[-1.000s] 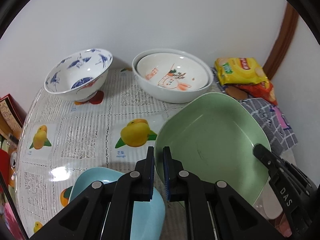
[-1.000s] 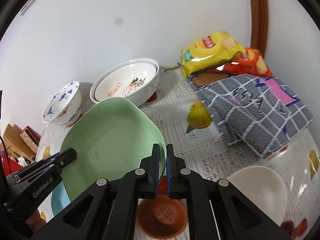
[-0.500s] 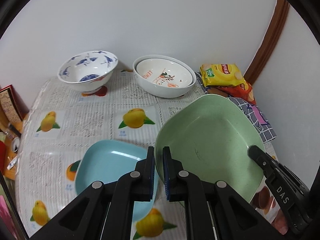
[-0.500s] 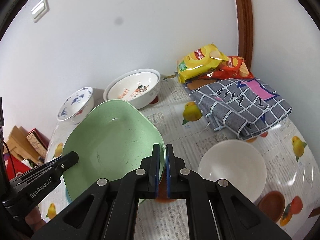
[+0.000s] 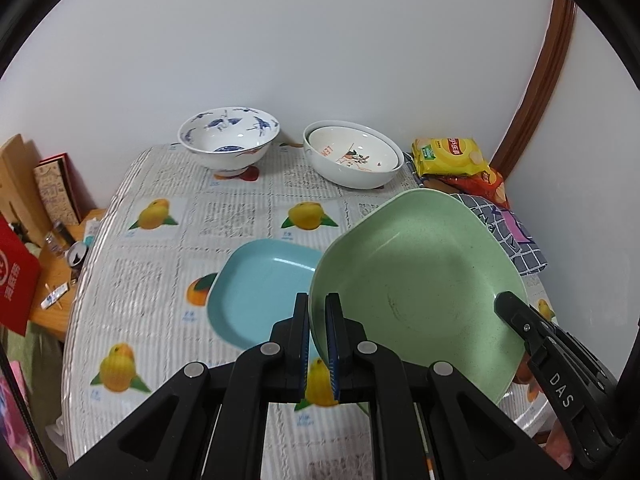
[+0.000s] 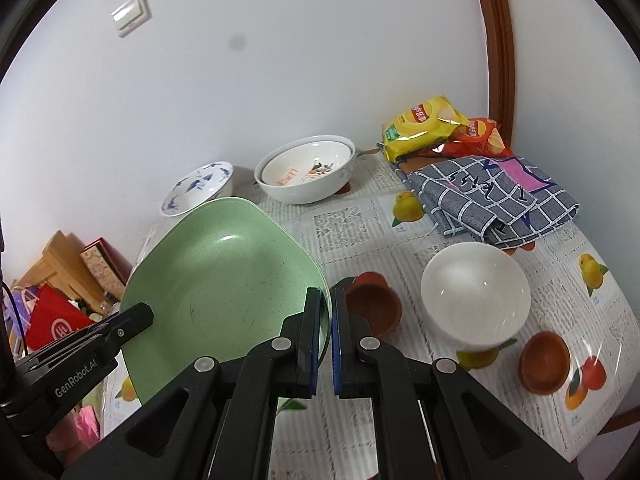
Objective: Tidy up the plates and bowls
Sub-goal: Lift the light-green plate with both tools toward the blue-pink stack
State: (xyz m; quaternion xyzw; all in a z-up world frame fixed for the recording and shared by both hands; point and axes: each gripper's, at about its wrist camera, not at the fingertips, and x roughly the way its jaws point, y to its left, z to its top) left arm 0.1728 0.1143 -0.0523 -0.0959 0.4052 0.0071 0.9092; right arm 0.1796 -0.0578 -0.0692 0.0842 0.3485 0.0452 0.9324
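A large green plate hangs tilted above the table, held from two sides. My left gripper is shut on its near left rim. My right gripper is shut on the opposite rim of the green plate. Below and left of it a light blue square plate lies on the tablecloth. At the back stand a blue-patterned bowl and two nested white bowls. A plain white bowl and two small brown dishes sit to the right.
Yellow and red snack bags and a folded checked cloth fill the back right corner by the wall. The table's left edge drops to a cluttered wooden shelf with red boxes.
Both grippers have drawn back and risen with the green plate between them. The blue plate has come into full view, and the white bowl and a second brown dish now show.
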